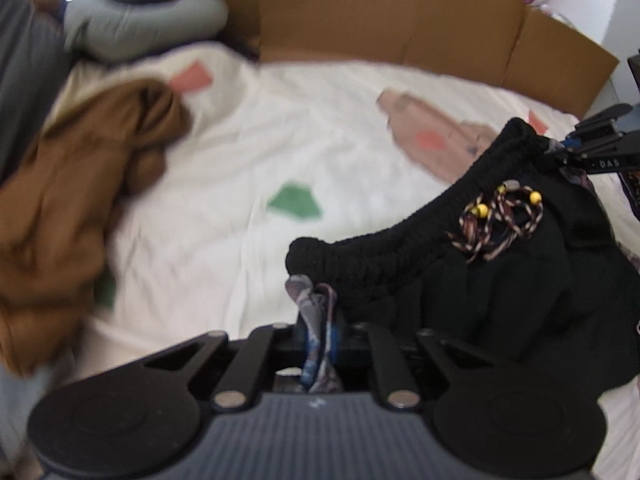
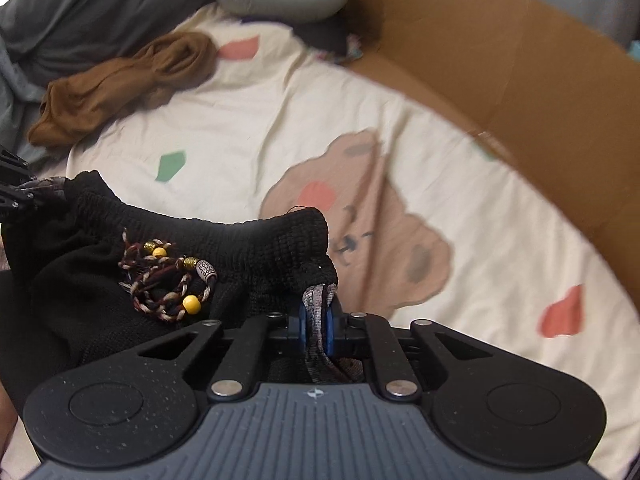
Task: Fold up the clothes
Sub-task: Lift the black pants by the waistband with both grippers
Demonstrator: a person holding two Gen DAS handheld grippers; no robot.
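Cream bedsheet with cardboard wall behind. Black drawstring pants hang at 6 o'clock, waistband stretched between left tool and right tool, each clamped on a waistband corner. Soft, light, floppy; grip suits.

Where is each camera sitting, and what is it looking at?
Left wrist: sits on the left hand-held gripper, looking down along it at the black garment and sheet; the right hand-held gripper shows at the right edge.
Right wrist: sits on the right hand-held gripper, facing the same garment; the left one shows at the left edge.
Shared: garment, sheet, brown cloth, cardboard.
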